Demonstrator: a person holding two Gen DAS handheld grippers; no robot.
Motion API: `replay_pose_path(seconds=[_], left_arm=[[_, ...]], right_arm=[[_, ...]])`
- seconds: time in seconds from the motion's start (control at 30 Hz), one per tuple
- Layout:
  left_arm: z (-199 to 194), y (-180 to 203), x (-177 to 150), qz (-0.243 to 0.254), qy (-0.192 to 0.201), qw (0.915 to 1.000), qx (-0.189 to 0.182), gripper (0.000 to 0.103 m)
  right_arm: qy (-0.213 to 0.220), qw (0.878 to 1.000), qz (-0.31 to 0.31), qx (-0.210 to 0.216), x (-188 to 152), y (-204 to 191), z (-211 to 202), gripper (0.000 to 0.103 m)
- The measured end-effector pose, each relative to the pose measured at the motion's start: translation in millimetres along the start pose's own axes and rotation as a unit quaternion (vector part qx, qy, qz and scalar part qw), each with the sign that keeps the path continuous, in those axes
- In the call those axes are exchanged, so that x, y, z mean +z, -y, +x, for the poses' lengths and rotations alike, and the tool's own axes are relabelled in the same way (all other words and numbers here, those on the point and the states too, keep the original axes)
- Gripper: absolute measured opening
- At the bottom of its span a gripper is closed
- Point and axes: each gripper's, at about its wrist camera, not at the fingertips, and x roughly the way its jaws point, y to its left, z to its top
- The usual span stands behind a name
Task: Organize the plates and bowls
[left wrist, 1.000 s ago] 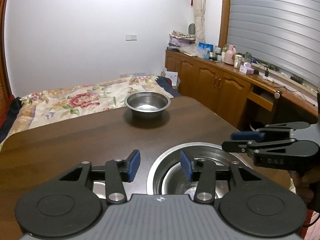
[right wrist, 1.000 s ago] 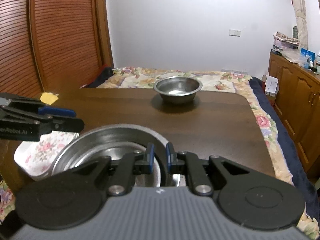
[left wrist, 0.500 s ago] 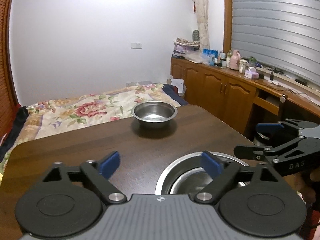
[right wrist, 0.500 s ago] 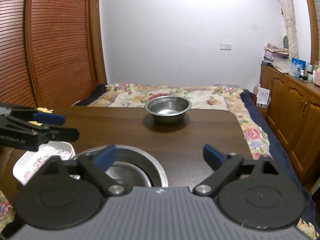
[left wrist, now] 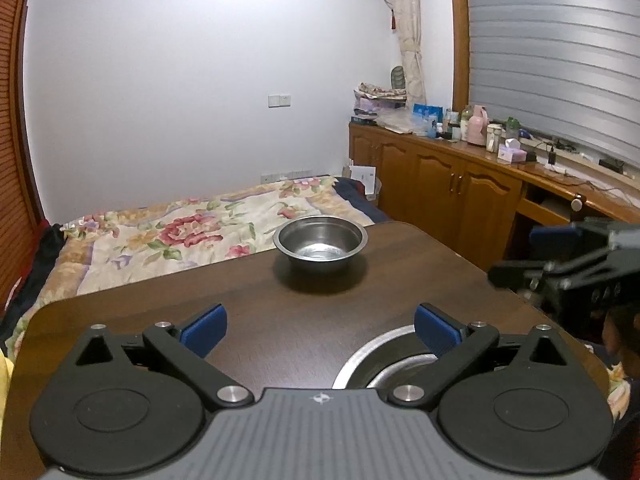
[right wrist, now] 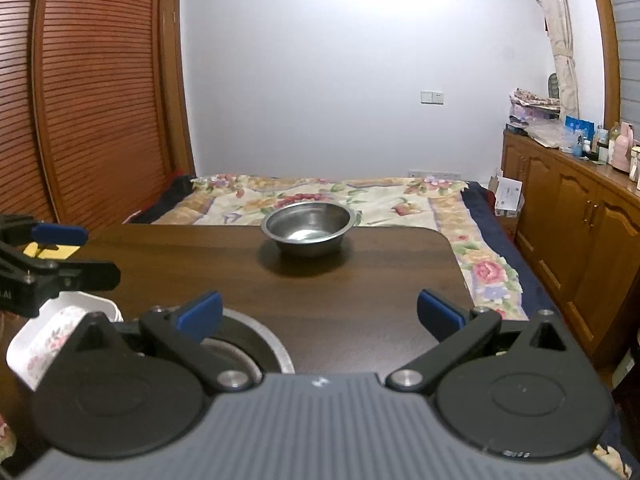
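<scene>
Bowls sit apart: steel bowl (left wrist: 320, 243) far on the table (left wrist: 260, 304), steel basin (right wrist: 248, 344) near us. Our left gripper (left wrist: 320, 330) and right gripper (right wrist: 320, 312), jaws just opened wide, hold nothing; reaching far risks clipping the basin's rim.

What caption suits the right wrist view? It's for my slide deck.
Right claw open above a dark wooden table, steel bowl ahead, large steel basin and floral dish nearby.

Both wrist views low over table (left wrist: 248, 292), sharing far bowl (left wrist: 320, 242).
</scene>
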Motion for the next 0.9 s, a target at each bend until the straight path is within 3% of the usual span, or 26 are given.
replay_pose_path(seconds=[0.23, 0.5, 0.9], left_arm=[[23, -11, 22, 0.013, 0.001, 0.9999, -0.008, 0.102], [71, -31, 48, -0.019, -0.01, 0.9998, -0.002, 0.102], [154, -35, 58, -0.025, -0.045, 0.9985, 0.017, 0.089]], right_arm=[[0.02, 1.0, -0.018, 0.016, 25, 12, 12, 0.103], [0.025, 0.999, 0.009, 0.041, 33, 33, 47, 0.103], [-0.002, 0.997, 0.049, 0.066, 36, 52, 130, 0.099]])
